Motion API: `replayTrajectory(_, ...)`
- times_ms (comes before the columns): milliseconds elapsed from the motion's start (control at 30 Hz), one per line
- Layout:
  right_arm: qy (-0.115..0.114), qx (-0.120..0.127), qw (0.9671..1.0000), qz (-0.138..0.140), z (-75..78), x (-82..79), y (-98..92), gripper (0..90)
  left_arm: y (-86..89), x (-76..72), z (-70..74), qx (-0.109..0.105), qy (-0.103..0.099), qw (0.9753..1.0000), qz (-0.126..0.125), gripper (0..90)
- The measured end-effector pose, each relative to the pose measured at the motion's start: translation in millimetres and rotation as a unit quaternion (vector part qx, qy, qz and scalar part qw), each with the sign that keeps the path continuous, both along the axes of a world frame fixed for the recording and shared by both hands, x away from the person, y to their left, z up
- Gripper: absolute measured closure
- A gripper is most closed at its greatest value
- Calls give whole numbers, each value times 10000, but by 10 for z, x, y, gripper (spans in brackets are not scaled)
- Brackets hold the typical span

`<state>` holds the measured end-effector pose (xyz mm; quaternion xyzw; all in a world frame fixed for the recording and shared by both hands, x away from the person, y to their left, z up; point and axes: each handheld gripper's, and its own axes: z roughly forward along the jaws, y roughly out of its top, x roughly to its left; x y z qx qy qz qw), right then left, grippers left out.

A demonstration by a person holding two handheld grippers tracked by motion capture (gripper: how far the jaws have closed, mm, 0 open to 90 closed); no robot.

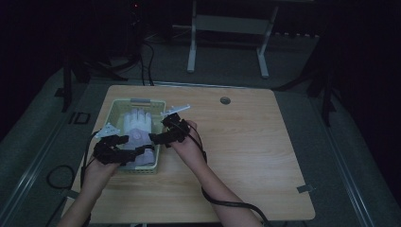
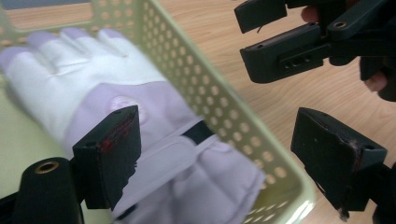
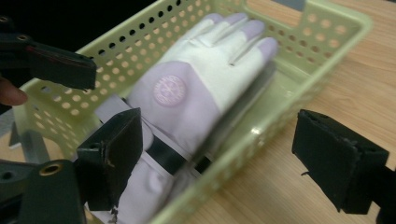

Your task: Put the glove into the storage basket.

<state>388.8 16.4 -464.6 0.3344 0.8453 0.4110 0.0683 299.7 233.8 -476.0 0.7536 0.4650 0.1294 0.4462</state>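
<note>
Glove [image 1: 137,132], white and lilac, lies flat inside pale green perforated basket [image 1: 115,106] on wooden surface [image 1: 246,142]. Left tongs [image 1: 142,150] agape, empty, one jaw over glove cuff, other outside basket wall. Right tongs [image 1: 156,138] likewise spread wide, empty, straddling basket's right wall near cuff. Neither pair touches glove, as far as visible.

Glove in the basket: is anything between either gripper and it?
Yes. The basket's perforated side wall runs between the open jaws of both the right gripper and the left gripper, one jaw inside over the glove, one outside over the table. Nothing covers the glove from above.
</note>
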Motion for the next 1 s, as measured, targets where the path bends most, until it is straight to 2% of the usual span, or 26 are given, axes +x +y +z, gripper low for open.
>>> replayTrajectory(200, -117, -87, 9999, -23, 13, -22, -214, 160, -178, -52, 1, -12, -61, 9999, -96, 164)
replayTrajectory(400, -161, -146, 9998, -42, -18, -43, -398, 160, -360, -99, 29, -171, -64, 9991, -384, 164)
replayTrajectory(500, -268, -248, 9993, -82, -50, -49, -477, 160, -457, -108, 28, -186, -62, 9986, -496, 163)
replayTrajectory(600, -242, -241, 9993, -133, -84, -47, -556, 160, -549, -117, 16, -246, -68, 9979, -589, 164)
replayTrajectory(1000, -243, -272, 9992, -156, -165, -67, -782, 160, -821, -148, -60, -209, -82, 9962, -843, 164)
